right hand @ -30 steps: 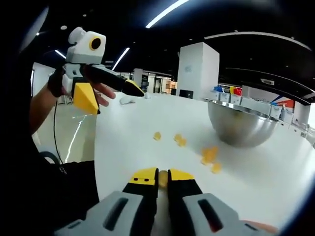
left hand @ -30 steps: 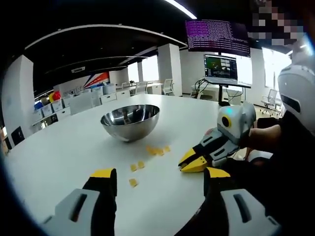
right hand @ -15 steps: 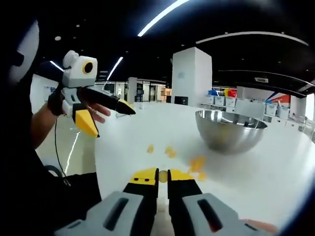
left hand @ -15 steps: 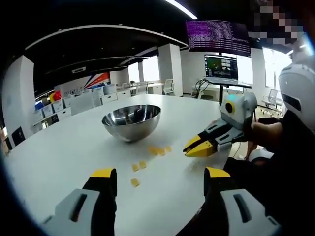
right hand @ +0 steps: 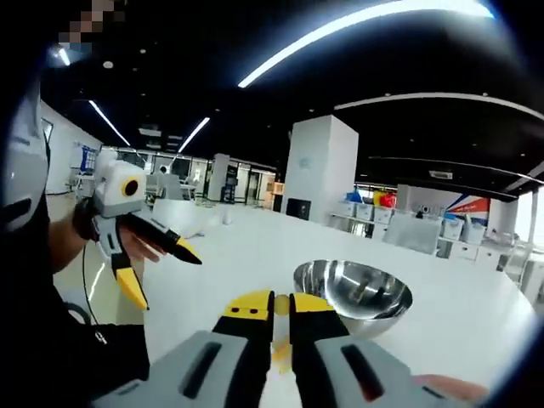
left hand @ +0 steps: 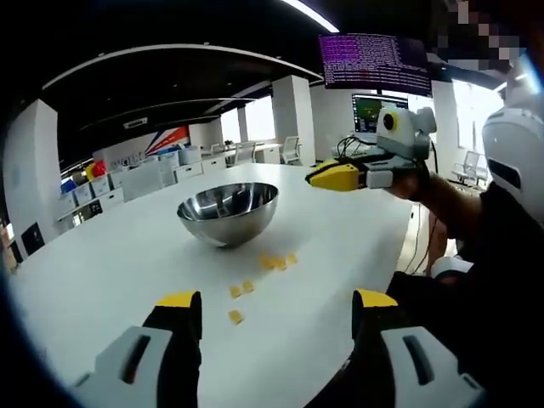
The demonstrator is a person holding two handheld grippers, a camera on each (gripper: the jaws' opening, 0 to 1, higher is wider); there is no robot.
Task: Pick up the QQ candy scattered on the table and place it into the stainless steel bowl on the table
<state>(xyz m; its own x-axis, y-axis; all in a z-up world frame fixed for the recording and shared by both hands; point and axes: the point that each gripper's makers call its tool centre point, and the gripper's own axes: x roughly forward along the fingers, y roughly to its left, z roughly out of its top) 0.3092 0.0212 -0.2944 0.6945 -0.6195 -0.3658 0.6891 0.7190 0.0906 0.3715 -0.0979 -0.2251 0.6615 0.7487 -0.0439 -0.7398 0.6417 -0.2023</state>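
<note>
Candy (right hand: pixel 281 304) sits pinched between the jaws of the right gripper (right hand: pixel 281 308), held high above the table (left hand: pixel 102 263) beside the stainless steel bowl (left hand: pixel 227 211), likely for a drop into it. More QQ candies (left hand: pixel 274 260) lie scattered just beside the bowl, while the left gripper (left hand: pixel 276 308) waits wide-jawed and empty near them.

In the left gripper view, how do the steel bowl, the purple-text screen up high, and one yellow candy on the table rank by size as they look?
Largest to smallest, as they look:
1. Purple-text screen and steel bowl: about alike; the screen stands farther off, so I won't rank them.
2. Yellow candy: by far the smallest.
</note>
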